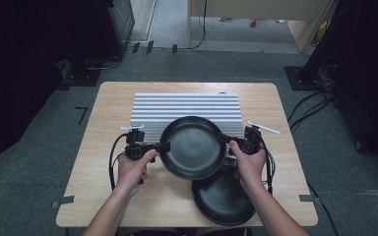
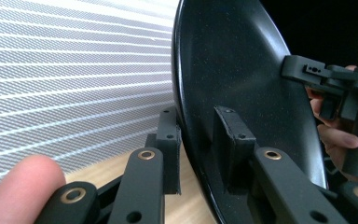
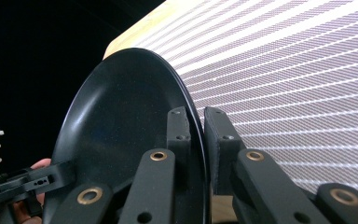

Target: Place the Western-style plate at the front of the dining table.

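Note:
A black plate (image 1: 193,146) is held in the air above the table's middle, its hollow side up. My left gripper (image 1: 164,147) is shut on its left rim and my right gripper (image 1: 224,139) is shut on its right rim. In the left gripper view the plate (image 2: 242,74) stands edge-on between the fingers (image 2: 170,140); the other gripper (image 2: 326,77) clamps the far rim. In the right gripper view the plate (image 3: 121,130) sits between the pads (image 3: 219,140). A second black plate (image 1: 222,199) lies on the table at the front right, partly under the held one.
A white ribbed mat (image 1: 184,110) covers the back middle of the wooden table (image 1: 103,147). Dark carpet and cables surround the table. The table's left side and front left are bare wood.

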Action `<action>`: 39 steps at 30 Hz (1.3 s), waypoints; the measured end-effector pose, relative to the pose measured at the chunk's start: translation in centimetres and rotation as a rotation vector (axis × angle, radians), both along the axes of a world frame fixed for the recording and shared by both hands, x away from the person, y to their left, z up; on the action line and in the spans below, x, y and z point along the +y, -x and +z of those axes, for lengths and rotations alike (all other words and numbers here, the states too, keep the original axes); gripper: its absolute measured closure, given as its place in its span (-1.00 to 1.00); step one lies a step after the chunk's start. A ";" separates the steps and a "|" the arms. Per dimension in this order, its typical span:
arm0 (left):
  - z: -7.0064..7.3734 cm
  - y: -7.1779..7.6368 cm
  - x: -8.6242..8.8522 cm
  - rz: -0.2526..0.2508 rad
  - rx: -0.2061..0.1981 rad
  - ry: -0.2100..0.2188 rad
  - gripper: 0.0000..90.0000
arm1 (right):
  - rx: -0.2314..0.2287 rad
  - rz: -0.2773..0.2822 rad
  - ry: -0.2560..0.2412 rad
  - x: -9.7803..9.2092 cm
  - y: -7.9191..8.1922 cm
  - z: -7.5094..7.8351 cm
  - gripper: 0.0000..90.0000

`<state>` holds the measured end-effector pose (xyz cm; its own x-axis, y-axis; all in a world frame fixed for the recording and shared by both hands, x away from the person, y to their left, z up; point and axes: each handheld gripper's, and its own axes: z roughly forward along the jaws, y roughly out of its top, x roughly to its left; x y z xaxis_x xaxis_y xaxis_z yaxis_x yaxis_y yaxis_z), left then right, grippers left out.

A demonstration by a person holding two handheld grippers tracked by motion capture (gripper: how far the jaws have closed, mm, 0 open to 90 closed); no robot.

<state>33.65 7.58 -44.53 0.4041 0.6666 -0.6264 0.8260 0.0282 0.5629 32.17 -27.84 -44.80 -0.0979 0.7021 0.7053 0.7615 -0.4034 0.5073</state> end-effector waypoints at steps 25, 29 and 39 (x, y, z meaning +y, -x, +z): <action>-2.2 -7.9 1.1 0.133 0.088 0.026 0.69 | 0.070 -0.027 -0.002 2.1 -8.3 -2.4 0.79; -3.4 -9.3 1.0 0.166 0.125 0.035 0.69 | 0.099 -0.037 0.018 2.3 -9.5 -3.2 0.80; -4.2 -11.9 -0.5 0.215 0.154 0.002 0.69 | 0.148 -0.074 0.039 2.0 -12.0 -4.7 0.77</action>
<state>45.52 7.13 -48.71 0.1527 0.7258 -0.6708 0.8769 0.2135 0.4306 44.14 -25.87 -49.54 0.0578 0.7306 0.6803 0.7982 -0.4432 0.4081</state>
